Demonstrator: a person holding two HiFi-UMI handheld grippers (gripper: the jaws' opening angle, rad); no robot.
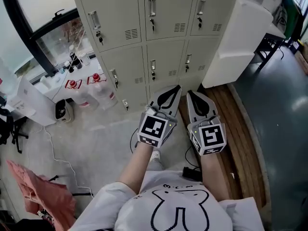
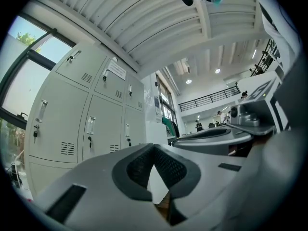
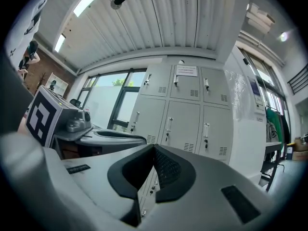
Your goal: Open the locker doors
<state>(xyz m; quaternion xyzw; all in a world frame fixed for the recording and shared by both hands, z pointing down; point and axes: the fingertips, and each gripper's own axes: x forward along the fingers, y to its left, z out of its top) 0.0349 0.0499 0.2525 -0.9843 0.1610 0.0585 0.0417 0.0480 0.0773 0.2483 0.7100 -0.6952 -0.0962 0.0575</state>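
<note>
Locker doors (image 1: 163, 61) are all sitting shut in front of me, a pale grid three columns wide running up past the top of the head view. Each door is carrying a slim handle (image 1: 152, 7) with a key (image 1: 152, 24) hanging under it. The lowest row is partly hiding behind my jaws, so I can only say it looks closed too.

I am holding both grippers low and side by side, pointing toward the foot of the middle column and apart from every door. My left gripper (image 1: 178, 87) is clenched, its jaws meeting at the tips with nothing between them in the left gripper view. My right gripper (image 1: 189, 93) is doing the same, jaws pressed together on nothing, with the lockers standing beyond them in its own view. The two marker cubes (image 1: 155, 129) are facing up at me just above my forearms.

Further out, a white cabinet (image 1: 240, 42) is standing against the right end of the lockers, beside a wooden strip (image 1: 236, 129) of flooring. Bottles with red caps (image 1: 96, 88) are crowding the floor at the left end, and a pink cloth (image 1: 43, 194) is lying near my left side.
</note>
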